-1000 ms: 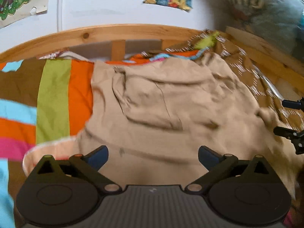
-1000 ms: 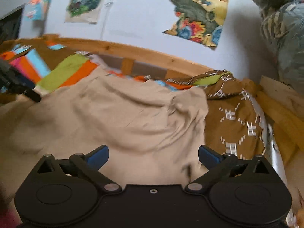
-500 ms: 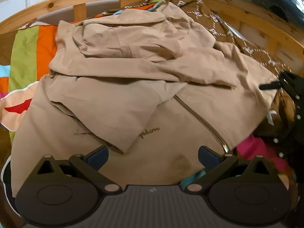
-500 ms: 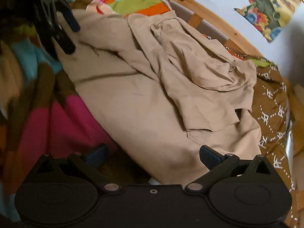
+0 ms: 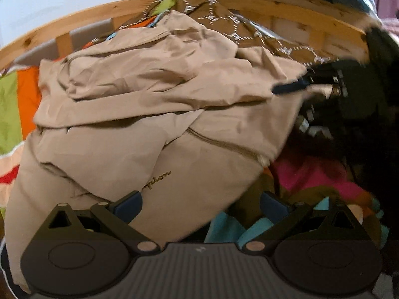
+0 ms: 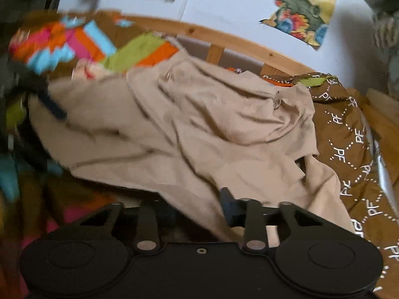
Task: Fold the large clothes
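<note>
A tan jacket (image 5: 139, 114) lies crumpled across the middle of the frame on a striped blanket (image 5: 15, 99) of orange, green, pink and blue. Its zipper (image 5: 219, 144) runs diagonally at centre right. The left gripper (image 5: 199, 204) sits at the lower edge, fingers spread wide, grasping nothing; its left finger overlaps the jacket hem. In the right wrist view, the right gripper (image 6: 199, 209) is clenched on a fold of the jacket's edge at lower centre. A brown patterned cloth (image 6: 349, 144) lies just beside the jacket at right. A wooden bed rail (image 6: 244, 47) crosses the upper frame, with posters (image 6: 304, 7) on the wall above.
</note>
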`<state>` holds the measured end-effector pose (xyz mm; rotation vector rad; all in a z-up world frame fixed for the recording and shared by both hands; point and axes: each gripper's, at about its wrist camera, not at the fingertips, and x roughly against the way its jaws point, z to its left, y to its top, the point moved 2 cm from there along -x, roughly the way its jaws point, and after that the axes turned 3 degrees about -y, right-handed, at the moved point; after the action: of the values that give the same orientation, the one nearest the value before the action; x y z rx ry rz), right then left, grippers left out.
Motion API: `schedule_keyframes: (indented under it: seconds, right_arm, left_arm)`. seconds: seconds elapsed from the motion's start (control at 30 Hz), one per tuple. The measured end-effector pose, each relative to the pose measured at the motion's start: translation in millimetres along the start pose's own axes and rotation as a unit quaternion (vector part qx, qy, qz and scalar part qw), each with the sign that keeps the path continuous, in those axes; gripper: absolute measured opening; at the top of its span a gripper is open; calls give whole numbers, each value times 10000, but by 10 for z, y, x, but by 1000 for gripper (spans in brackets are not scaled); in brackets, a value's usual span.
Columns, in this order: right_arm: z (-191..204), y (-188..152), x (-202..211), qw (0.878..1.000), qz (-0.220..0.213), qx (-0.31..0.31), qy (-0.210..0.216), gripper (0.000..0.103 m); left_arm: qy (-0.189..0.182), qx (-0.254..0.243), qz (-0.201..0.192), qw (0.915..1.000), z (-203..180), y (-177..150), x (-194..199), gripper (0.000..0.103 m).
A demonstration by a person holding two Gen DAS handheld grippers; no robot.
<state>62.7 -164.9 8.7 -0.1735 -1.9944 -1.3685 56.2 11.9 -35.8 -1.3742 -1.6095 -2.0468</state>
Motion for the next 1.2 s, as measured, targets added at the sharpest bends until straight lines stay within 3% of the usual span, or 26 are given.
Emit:
schedule_keyframes:
  seconds: [0.27,0.53,0.7,0.8,0.97,1.07,1.13,1.17,1.2]
  right_arm:
    - [-258,265,7,9935,-309,-1087,166,21]
    - [-303,252,20,9919,-358,-1203,179,21]
    - [-289,247,28,9920,-362,-1196,173,21]
    - [-295,246,28,9919,-367,-1208,171,21]
    - [-305,246,34,9915,-373,-1238,133,21]
    - [-309,244,30,9914,-365,-1250,137,21]
    - [-303,245,31,9915,-354,-1247,140,21]
    - [-303,239,31,9916,-339,-1238,150,21]
    - [-304,229,32,9919,-313,-1220,167,22]
  left_arm:
    - [541,-222,189,9981,47,-20,-42,101]
    - [1100,-322,440,9924,264,-160,33,95]
    - [1589,-458,613,9843,430,-233,89,91]
    - [1992,-651,828,9743,531,-259,25,88]
    - [1999,-1363,873,9664,472,-333,14,88]
    - [2003,-1511,880,9640,478,-382,17,88]
    - [1968,-1400,887,9663,520,-376,10,72]
    - [1929,-1221,863,9698,550,-346,19,41]
    - [1883,-1067,826,9728,578,-315,39,26]
